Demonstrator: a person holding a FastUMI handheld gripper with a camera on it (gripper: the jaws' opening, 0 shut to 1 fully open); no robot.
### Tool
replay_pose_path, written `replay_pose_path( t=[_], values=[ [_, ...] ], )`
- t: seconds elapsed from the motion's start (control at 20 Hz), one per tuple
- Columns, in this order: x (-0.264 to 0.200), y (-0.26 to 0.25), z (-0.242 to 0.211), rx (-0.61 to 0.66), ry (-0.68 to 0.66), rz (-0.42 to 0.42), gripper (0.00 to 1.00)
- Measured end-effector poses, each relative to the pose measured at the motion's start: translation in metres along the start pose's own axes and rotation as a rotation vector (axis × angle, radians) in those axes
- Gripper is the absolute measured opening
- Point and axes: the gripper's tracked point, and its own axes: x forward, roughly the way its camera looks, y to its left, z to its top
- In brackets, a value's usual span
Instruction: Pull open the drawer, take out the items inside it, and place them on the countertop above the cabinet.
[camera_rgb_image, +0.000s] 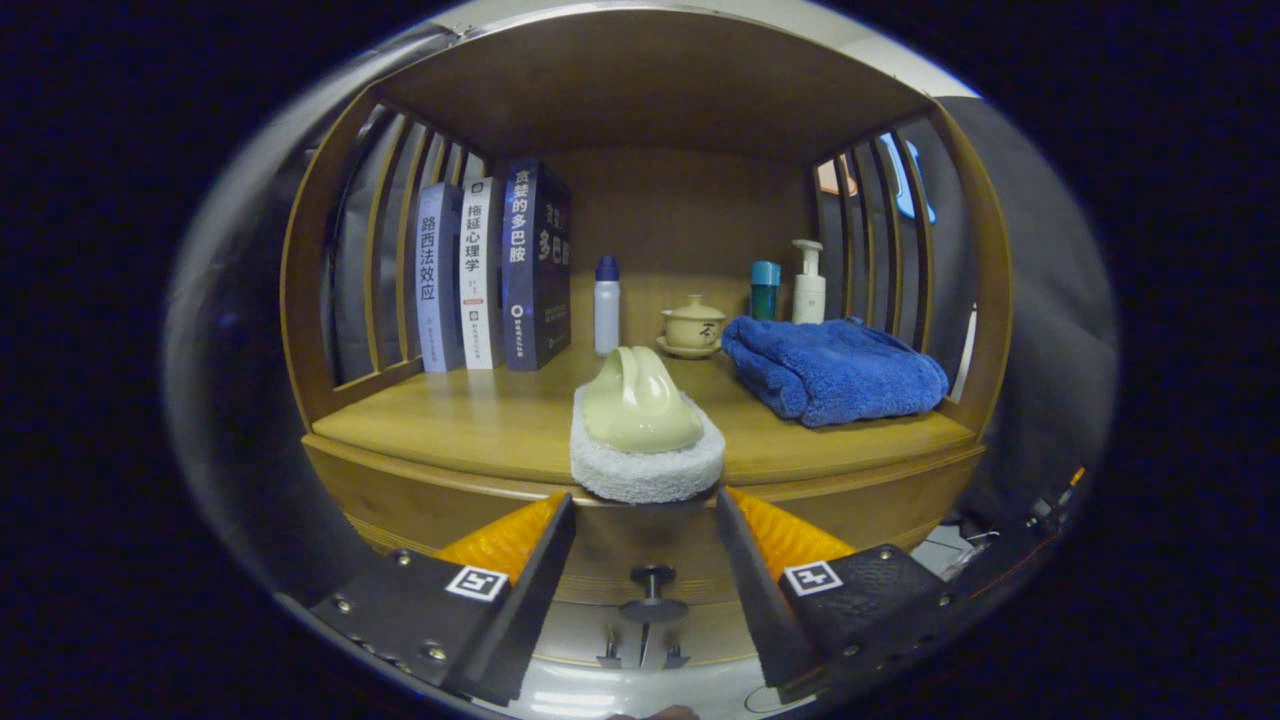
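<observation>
**Operator:** My hand-held gripper (645, 505) sits low in front of the wooden cabinet, fingers spread wide apart with nothing pressed between them. One fingertip (560, 520) is to the left and the other to the right of a scrubbing sponge.

**Listener:** Where exactly is the sponge?

**Operator:** The scrubbing sponge (645, 430), a white pad with a pale yellow-green moulded handle on top, rests on the worktop (480, 425) at its front edge, just ahead of my fingers and centred on the gap between them. I cannot tell whether the tips touch the pad.

**Listener:** And the drawer?

**Operator:** The drawer (650, 545) is below the worktop, seen between my fingers. Its round dark knob (652, 592) points toward me. I cannot tell how far out the drawer stands.

**Listener:** What else is on the worktop?

**Operator:** At the back left, three books (495, 270) stand upright against the slatted side. Beside them is a white bottle with a blue cap (607, 305). Near the centre back sits a small lidded cup on a saucer (692, 327). To the right lies a folded blue towel (835, 370), and behind it stand a teal container (765, 290) and a white pump bottle (808, 282).
</observation>
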Motion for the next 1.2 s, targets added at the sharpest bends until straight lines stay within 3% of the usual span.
replay_pose_path(
  t=[0.1,0.25,0.5,0.95,1.2],
  values=[
    [0.001,0.001,0.0,0.009,0.002,0.002,0.85],
    [-0.008,0.018,0.007,0.032,0.014,0.094,0.88],
    [-0.062,0.002,0.049,0.08,-0.054,0.094,0.88],
    [-0.136,-0.139,0.096,0.004,-0.158,-0.143,0.88],
    [-0.141,-0.207,0.079,0.032,-0.164,-0.104,0.79]
  ],
)
